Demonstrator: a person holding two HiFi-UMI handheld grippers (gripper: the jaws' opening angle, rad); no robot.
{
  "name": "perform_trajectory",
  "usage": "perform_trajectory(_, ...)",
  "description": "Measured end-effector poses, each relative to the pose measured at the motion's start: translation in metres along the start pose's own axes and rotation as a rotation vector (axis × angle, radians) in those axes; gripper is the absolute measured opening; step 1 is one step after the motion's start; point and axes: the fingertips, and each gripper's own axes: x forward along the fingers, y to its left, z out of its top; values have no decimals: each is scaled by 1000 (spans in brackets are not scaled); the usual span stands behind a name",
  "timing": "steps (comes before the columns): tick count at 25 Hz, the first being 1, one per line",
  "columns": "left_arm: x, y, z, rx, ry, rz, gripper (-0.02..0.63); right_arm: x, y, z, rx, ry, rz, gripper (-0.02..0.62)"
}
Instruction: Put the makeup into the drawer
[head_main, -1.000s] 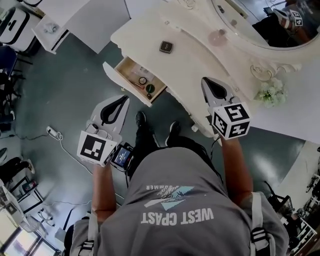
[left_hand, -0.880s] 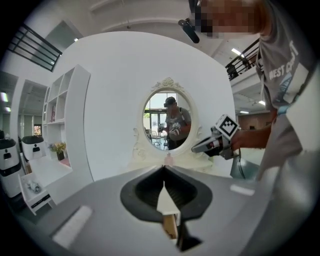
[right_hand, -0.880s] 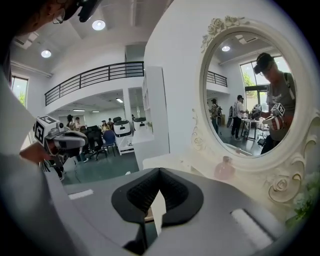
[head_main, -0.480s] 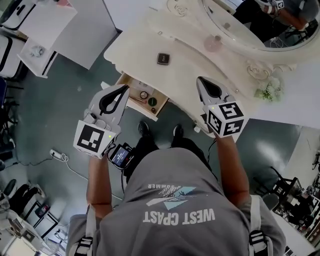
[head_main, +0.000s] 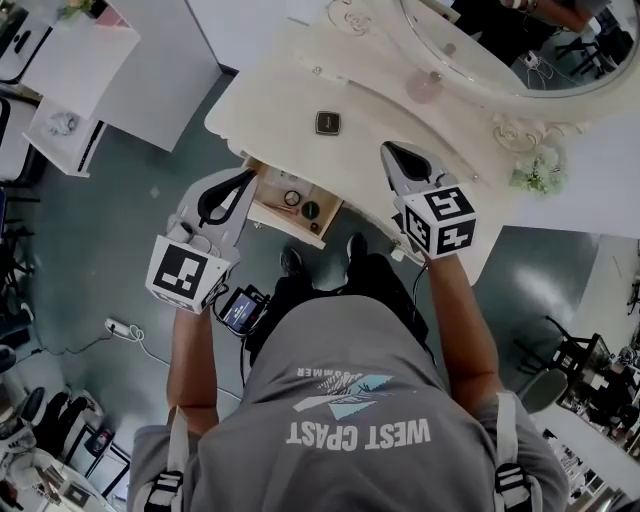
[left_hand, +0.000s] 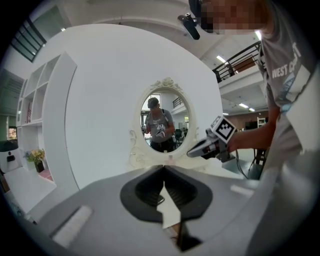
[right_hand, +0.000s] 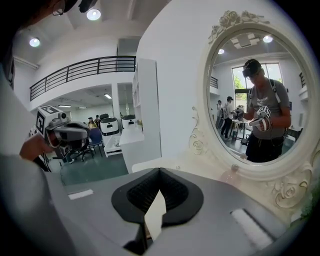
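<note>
A small dark square makeup compact lies on the cream dressing table. Below it the table's drawer stands pulled out, with a few small round items inside. My left gripper is shut and holds nothing; its tip is at the drawer's left end. My right gripper is also shut and empty. It hovers over the table's front edge, right of the drawer and a little right of the compact. A pink bottle stands by the oval mirror.
White flowers sit at the table's right end. A white cabinet stands at the far left. A power strip with its cable lies on the floor. The person's shoes are just under the drawer.
Both grippers have moved forward toward the table: the left from the floor side up to the drawer's left end, the right onto the table's front edge. Both stayed shut.
</note>
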Motion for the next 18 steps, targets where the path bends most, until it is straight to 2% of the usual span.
perform_trajectory(9, 26, 6, -2, -38, 24, 83, 3, 40, -19, -18, -7, 48, 106, 2)
perform_trajectory(18, 34, 13, -28, -89, 78, 167, 3, 81, -25, -39, -25, 98, 194, 3)
